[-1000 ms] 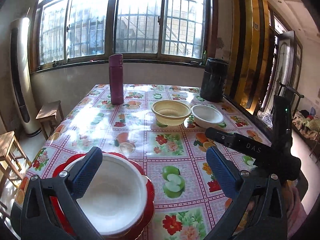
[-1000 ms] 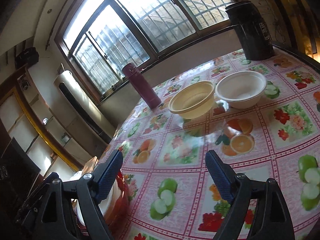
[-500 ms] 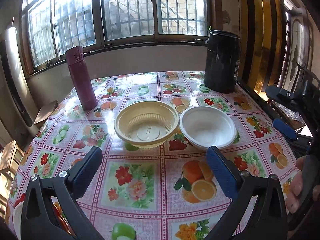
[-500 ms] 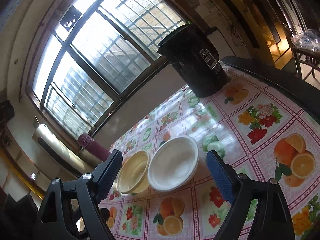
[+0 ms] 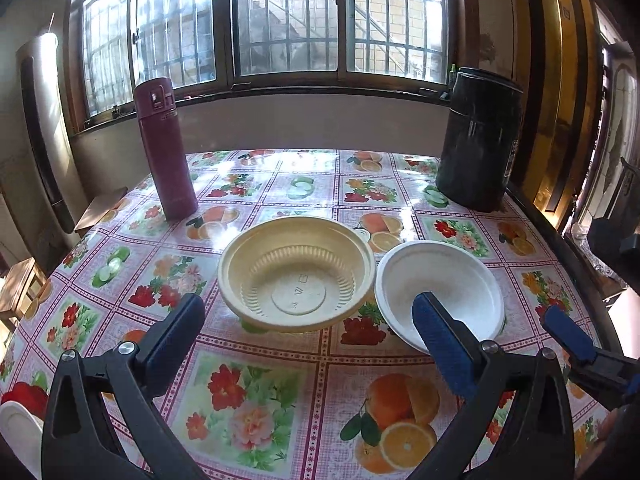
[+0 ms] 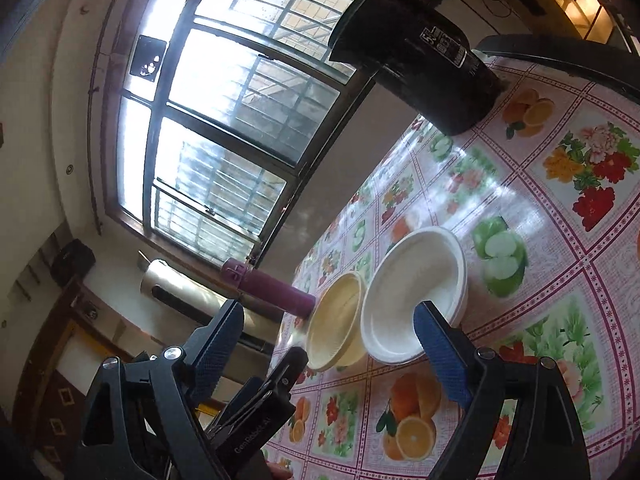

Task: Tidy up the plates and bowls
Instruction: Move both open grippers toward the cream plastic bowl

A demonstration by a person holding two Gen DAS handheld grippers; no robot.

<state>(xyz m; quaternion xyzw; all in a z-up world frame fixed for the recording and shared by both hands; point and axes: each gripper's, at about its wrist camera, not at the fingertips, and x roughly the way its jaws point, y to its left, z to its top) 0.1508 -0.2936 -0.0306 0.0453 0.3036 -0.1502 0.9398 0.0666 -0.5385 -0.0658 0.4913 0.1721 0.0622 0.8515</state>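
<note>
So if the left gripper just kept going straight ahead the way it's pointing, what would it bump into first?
Probably the yellow bowl. The left gripper is open and empty, aimed down at the table, and that bowl sits right ahead between its fingers. The white bowl is off to the right. Depth is hard to judge.

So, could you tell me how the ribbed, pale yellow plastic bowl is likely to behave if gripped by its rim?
The ribbed, pale yellow plastic bowl looks thin-walled, so probably light and a bit flexible. On the glossy tablecloth it may slide if nudged. Its wide flat base suggests it won't tip easily.
</note>
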